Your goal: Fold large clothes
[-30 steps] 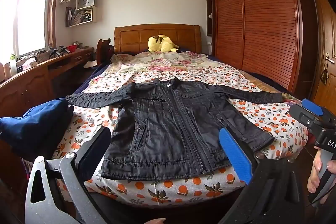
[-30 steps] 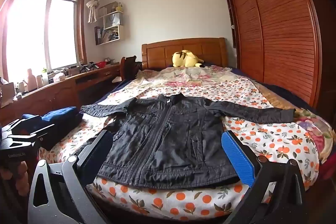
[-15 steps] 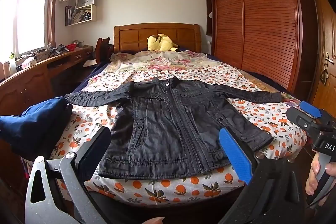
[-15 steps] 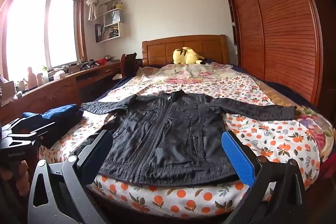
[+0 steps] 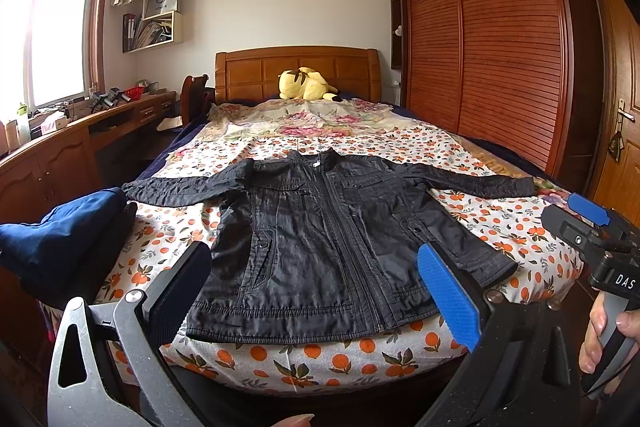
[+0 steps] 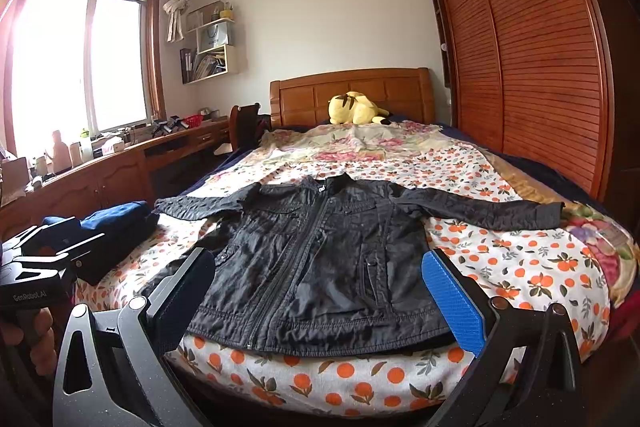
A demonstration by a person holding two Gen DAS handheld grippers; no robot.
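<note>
A black zip jacket [image 5: 328,239] lies flat, front up, on the bed, both sleeves spread out sideways, hem toward me. It also shows in the right wrist view [image 6: 320,263]. My left gripper [image 5: 316,287] is open and empty, held in front of the foot of the bed, short of the hem. My right gripper [image 6: 320,291] is open and empty at about the same distance. The right gripper also shows in the left wrist view [image 5: 592,231], and the left gripper in the right wrist view [image 6: 44,251].
The bed [image 5: 360,367] has an orange-flower sheet. Folded blue clothes [image 5: 60,235] lie at its left edge. A yellow plush toy [image 5: 306,83] sits by the headboard. A wooden desk [image 5: 60,147] runs along the left, a wardrobe [image 5: 500,47] along the right.
Both grippers have risen slightly, so the jacket sits a little lower in both views. The jacket has not moved.
</note>
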